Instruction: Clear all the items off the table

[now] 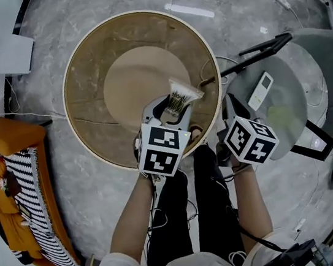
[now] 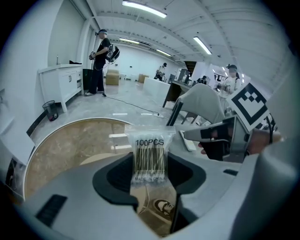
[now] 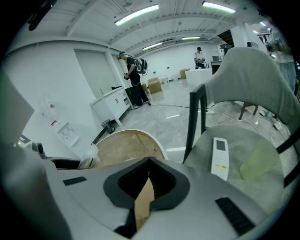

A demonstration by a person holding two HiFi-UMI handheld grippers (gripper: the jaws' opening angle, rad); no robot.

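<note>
Left gripper (image 1: 172, 108) pinches the swab bag (image 2: 150, 157) — I'd hold firm, swinging to the chair (image 1: 297, 75) at three o'clock; right gripper (image 3: 148, 182) pressed together, empty.

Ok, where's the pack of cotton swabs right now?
The pack of cotton swabs is clamped in the left gripper, over the near right part of the round table in the head view.

Left gripper (image 2: 149, 164) clamps the swab bag (image 2: 150, 143); right gripper (image 3: 149, 163) fingers pressed together.
</note>
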